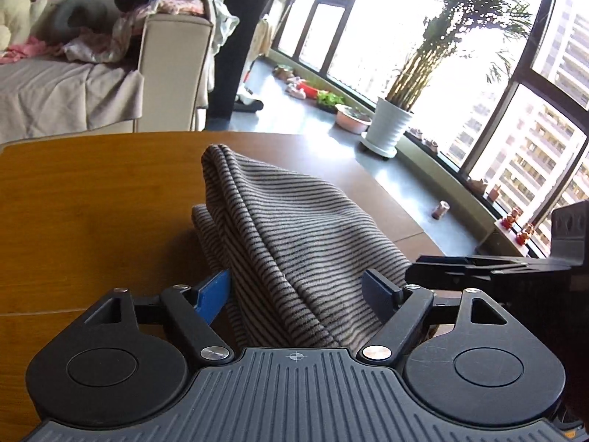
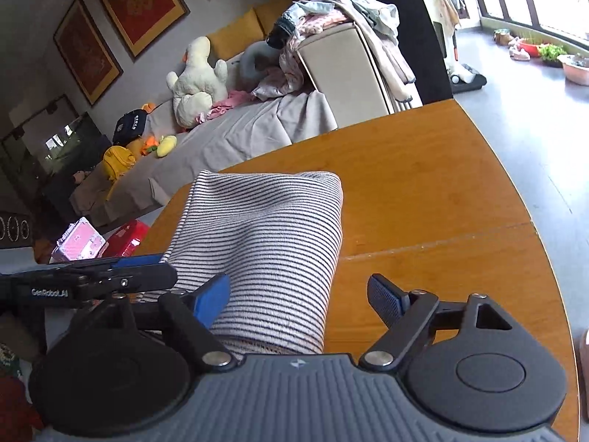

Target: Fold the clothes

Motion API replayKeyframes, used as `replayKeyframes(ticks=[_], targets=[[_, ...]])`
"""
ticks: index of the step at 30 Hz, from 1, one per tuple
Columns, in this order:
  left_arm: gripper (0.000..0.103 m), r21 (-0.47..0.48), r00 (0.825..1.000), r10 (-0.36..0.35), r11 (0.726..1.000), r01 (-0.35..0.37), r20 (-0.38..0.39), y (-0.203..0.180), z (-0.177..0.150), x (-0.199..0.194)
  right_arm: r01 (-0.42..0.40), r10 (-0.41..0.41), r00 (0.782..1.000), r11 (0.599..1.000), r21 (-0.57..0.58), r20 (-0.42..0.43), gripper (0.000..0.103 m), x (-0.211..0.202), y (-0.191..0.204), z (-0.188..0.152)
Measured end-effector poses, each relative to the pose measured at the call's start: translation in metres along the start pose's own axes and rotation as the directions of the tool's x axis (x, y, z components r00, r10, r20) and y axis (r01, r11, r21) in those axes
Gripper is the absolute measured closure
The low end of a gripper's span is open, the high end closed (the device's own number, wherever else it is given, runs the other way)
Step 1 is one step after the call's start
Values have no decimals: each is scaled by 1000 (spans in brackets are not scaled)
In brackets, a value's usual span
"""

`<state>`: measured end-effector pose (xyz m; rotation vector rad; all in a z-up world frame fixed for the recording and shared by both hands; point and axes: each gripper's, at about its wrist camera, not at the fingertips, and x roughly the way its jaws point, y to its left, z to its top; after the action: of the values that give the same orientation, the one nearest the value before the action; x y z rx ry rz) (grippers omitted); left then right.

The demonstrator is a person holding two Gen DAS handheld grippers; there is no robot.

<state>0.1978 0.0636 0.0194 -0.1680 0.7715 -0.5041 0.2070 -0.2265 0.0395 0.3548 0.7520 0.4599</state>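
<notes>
Left wrist view: we see the left gripper (image 1: pixel 296 291) with its blue fingers (image 1: pixel 211 296) spread apart, the striped garment (image 1: pixel 294 228) bunched up between them and rising in a peaked fold above the wooden surface (image 1: pixel 92 199).
Right wrist view: we see the right gripper (image 2: pixel 300 294), fingers (image 2: pixel 386 296) apart too; the striped garment (image 2: pixel 265 228) lies folded on the surface (image 2: pixel 423 191), its near end running under the left-hand finger, while the right-hand finger stands clear of the cloth.
Contact: we cannot tell whether either gripper actually presses the cloth (the fabric hides the inner pad faces).
Other gripper: in the left view, the right gripper's black body (image 1: pixel 497 263) comes in from the right edge, just beside the garment; in the right view, the left gripper (image 2: pixel 92 276) enters from the left, touching the cloth's edge.
Garment place: near the surface's middle, closer to us than to the far rim.
Background: a sofa (image 2: pixel 239 129) with a plush duck (image 2: pixel 197 77) and loose clothes (image 2: pixel 331 18); a potted plant (image 1: pixel 394 125) by the windows (image 1: pixel 533 110).
</notes>
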Motion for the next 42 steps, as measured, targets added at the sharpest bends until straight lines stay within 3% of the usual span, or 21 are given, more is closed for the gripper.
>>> replayKeyframes(ticks=[4, 7, 8, 12, 14, 20, 25, 29, 34, 37, 39, 42], targets=[[14, -75, 998, -25, 997, 20, -66, 10, -4, 26, -45, 50, 997, 996, 82, -55, 17, 13, -5, -5], [13, -99, 997, -55, 994, 50, -50, 19, -12, 32, -73, 79, 992, 996, 55, -99, 21, 27, 3, -11], [17, -88, 997, -59, 995, 55, -42, 20, -13, 31, -89, 93, 989, 995, 42, -112, 34, 32, 7, -12], [28, -84, 997, -71, 994, 70, -16, 34, -16, 22, -80, 74, 989, 996, -45, -131, 36, 55, 30, 0], [33, -93, 999, -47, 994, 48, 8, 49, -16, 13, -107, 96, 985, 992, -72, -146, 36, 74, 44, 9], [30, -188, 994, 82, 980, -67, 71, 116, -5, -10, -180, 154, 979, 962, -206, -135, 36, 154, 96, 40], [31, -155, 962, 213, 970, -187, 171, 143, 21, -52, -175, 147, 981, 951, -256, -126, 35, 194, 122, 56], [31, -80, 933, 217, 976, -202, 289, 138, 56, -75, -153, 125, 986, 944, -293, -112, 35, 195, 127, 53], [39, -138, 964, 197, 975, -174, 179, 175, 86, -14, -108, 87, 993, 928, -357, -73, 35, 174, 131, 48], [44, -164, 972, 201, 970, -180, 121, 199, 88, 20, -71, 74, 997, 859, -507, -14, 44, 150, 146, 42], [43, -160, 971, 196, 972, -174, 134, 205, 84, 22, -90, 103, 995, 836, -541, -6, 46, 137, 154, 44], [43, -153, 973, 188, 974, -166, 138, 208, 83, 21, -165, 197, 980, 856, -490, 14, 46, 125, 167, 54]])
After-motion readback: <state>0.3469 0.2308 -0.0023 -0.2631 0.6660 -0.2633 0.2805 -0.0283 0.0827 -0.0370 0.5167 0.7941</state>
